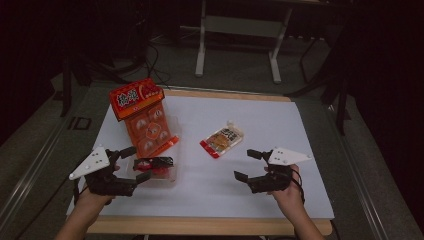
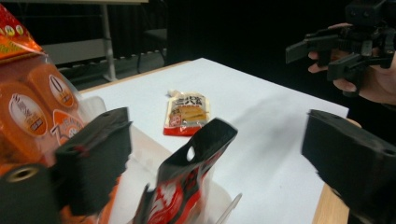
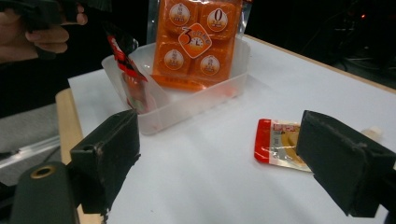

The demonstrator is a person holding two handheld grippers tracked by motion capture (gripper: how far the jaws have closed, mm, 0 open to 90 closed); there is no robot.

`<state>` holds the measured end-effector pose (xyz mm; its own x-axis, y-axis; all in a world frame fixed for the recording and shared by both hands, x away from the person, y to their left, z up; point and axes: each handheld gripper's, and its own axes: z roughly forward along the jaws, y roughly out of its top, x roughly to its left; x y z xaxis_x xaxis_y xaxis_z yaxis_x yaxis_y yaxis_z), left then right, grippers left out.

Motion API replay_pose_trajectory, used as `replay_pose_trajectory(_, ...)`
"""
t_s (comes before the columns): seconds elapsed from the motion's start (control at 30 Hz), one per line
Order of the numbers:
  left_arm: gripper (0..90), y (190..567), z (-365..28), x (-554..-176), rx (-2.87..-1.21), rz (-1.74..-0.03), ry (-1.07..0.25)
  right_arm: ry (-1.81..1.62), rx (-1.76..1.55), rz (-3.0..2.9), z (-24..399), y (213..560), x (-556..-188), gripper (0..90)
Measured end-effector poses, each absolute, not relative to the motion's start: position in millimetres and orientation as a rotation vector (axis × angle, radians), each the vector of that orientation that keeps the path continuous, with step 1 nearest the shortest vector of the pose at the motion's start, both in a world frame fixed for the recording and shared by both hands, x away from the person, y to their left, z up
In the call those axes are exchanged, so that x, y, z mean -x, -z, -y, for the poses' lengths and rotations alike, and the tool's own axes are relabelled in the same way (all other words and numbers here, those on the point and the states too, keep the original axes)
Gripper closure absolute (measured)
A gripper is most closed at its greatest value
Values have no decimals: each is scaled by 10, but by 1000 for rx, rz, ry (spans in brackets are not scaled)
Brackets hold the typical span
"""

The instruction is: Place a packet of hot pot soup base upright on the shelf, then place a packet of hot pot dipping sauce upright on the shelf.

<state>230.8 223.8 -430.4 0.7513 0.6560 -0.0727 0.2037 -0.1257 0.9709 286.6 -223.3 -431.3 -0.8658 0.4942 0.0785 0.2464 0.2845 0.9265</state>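
A clear plastic tray (image 1: 170, 181) sits at the table's left. A tall orange multi-pack (image 1: 145, 117) leans upright in the tray's far end. A red-and-black pouch (image 1: 154, 164) stands in its near end. My left gripper (image 1: 139, 164) is open at that near end, and in the left gripper view the pouch (image 2: 187, 182) rises between its wide jaws with neither pad touching it. A small orange-and-red snack pouch (image 1: 222, 140) lies flat mid-table. My right gripper (image 1: 244, 164) is open and holds nothing, hovering just right of and nearer than that small pouch (image 3: 278, 144).
White paper (image 1: 260, 120) covers the wooden table (image 1: 210, 226), whose front edge runs just before my hands. Metal stand legs (image 1: 200, 55) and cables lie on the dark floor beyond the far edge.
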Motion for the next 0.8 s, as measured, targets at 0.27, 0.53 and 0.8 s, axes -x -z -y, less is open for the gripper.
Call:
replay_pose_trajectory(0.27,25,4219,-2044,-2228,-1709,-658,-476,-1589,-782,-2266,2276,4307,-2927,111)
replay_pose_trajectory(0.53,26,4223,-1852,-2118,-1727,-623,-494,-1527,-796,-2200,2310,4270,-3029,151)
replay_pose_trajectory(0.8,27,4328,-1653,-1980,-1725,-584,-466,-1467,-857,-2142,2380,4273,-3290,198)
